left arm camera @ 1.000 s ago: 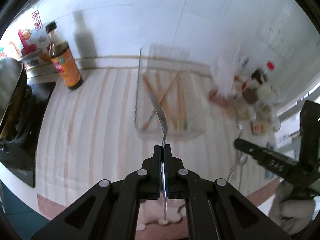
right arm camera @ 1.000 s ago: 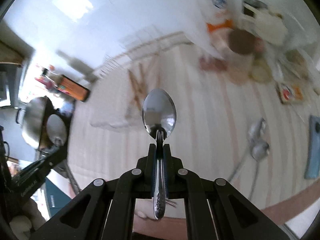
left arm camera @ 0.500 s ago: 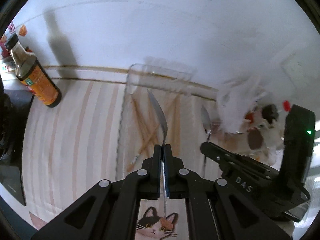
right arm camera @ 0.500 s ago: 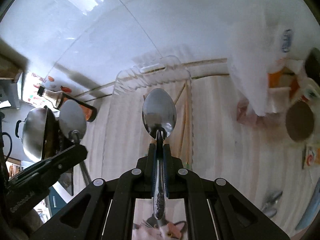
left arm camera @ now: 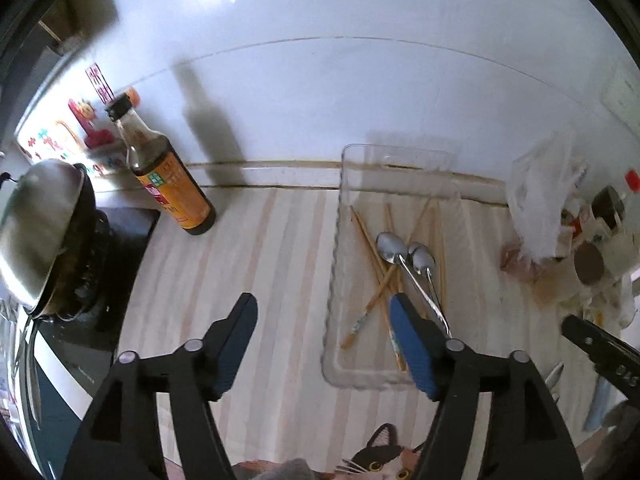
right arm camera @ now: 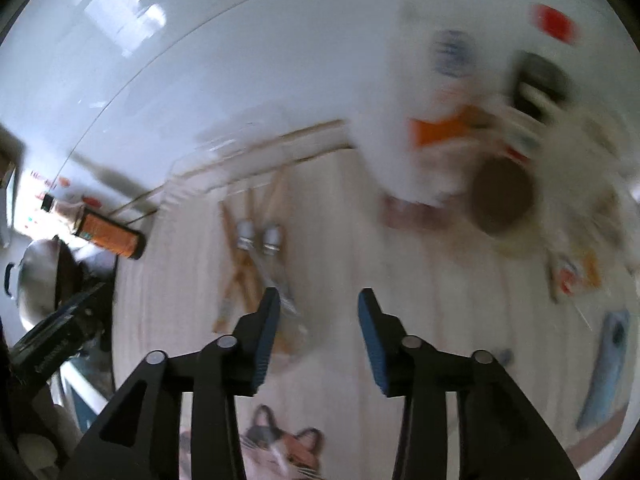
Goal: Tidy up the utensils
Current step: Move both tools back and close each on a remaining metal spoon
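Observation:
A clear plastic tray (left arm camera: 340,264) lies on the striped counter against the wall. In it lie two metal spoons (left arm camera: 394,250) side by side on several wooden chopsticks (left arm camera: 370,248). My left gripper (left arm camera: 322,314) is open and empty, above the tray's near left edge. My right gripper (right arm camera: 316,312) is open and empty, to the right of the tray (right arm camera: 192,196); the spoons (right arm camera: 258,236) show blurred in its view. The right gripper's finger also shows at the right edge of the left wrist view (left arm camera: 600,344).
A soy sauce bottle (left arm camera: 168,184) stands left of the tray by the wall. A wok (left arm camera: 40,224) sits on a black stove at far left. Jars, packets and a plastic bag (left arm camera: 552,208) crowd the right. A cat-print mat (left arm camera: 384,460) lies at the near edge.
Both grippers held spoons over the tray; both have opened, the two spoons now lie in the tray, and the grippers have drawn back. The right wrist view is blurred by motion.

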A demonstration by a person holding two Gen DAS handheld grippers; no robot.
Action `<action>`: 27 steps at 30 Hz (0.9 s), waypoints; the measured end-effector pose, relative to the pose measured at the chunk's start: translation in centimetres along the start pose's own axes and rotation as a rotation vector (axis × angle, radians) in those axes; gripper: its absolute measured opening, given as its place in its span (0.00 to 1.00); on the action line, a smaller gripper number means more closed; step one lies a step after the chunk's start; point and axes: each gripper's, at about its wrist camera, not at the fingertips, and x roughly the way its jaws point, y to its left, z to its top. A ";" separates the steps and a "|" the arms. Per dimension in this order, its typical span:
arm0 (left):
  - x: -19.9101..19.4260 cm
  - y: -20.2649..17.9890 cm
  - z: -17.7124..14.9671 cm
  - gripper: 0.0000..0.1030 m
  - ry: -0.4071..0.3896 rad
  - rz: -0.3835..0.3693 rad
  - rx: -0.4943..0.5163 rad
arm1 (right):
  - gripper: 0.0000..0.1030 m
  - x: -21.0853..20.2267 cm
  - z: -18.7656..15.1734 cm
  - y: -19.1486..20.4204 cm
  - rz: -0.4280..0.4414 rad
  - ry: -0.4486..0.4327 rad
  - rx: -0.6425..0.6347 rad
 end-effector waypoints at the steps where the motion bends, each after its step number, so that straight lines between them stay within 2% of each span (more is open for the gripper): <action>1: -0.5 -0.6 -0.9 0.80 -0.024 0.003 0.010 | 0.50 -0.5 -0.9 -1.0 -0.008 -0.012 0.020; 2: -0.7 -1.0 -1.4 0.91 -0.034 -0.001 0.016 | 0.53 -1.0 -1.7 -2.0 -0.015 -0.025 0.043; 3: -0.9 -1.5 -2.0 0.96 -0.042 -0.012 0.020 | 0.60 -1.5 -2.4 -2.8 -0.024 -0.036 0.059; 4: -1.0 -2.0 -2.7 1.00 -0.048 -0.034 0.022 | 0.61 -2.0 -3.1 -3.7 -0.039 -0.053 0.070; 6: -0.8 -3.1 -3.7 1.00 -0.045 -0.043 0.032 | 0.61 -3.2 -4.8 -5.6 -0.089 -0.088 0.093; 9: 0.5 -5.1 -5.4 1.00 -0.012 -0.024 0.074 | 0.61 -4.1 -6.7 -8.9 -0.143 -0.079 0.131; 11: 1.3 -6.2 -6.6 1.00 0.025 -0.043 0.092 | 0.61 -3.5 -8.2 -11.2 -0.169 -0.030 0.159; 13: 2.1 -7.6 -8.0 1.00 0.062 -0.008 0.128 | 0.61 -2.5 -9.8 -13.0 -0.181 0.020 0.183; 18: 3.8 -10.2 -10.8 1.00 0.112 0.021 0.198 | 0.59 0.9 -12.4 -14.8 -0.208 0.110 0.176; 21: 4.5 -11.1 -11.8 1.00 0.131 0.037 0.235 | 0.52 3.0 -13.4 -15.0 -0.233 0.141 0.149; 22: 4.5 -11.4 -12.0 1.00 0.129 0.040 0.246 | 0.42 3.8 -13.7 -15.0 -0.245 0.154 0.138; 23: 4.5 -11.7 -12.1 1.00 0.126 0.042 0.255 | 0.36 4.3 -13.9 -14.9 -0.245 0.161 0.126; 25: 4.2 -12.5 -12.2 1.00 0.116 0.037 0.277 | 0.07 4.6 -14.3 -14.0 -0.316 0.137 0.049; 27: 3.8 -13.6 -12.1 1.00 0.111 0.022 0.297 | 0.03 4.4 -14.6 -13.8 -0.351 0.116 0.031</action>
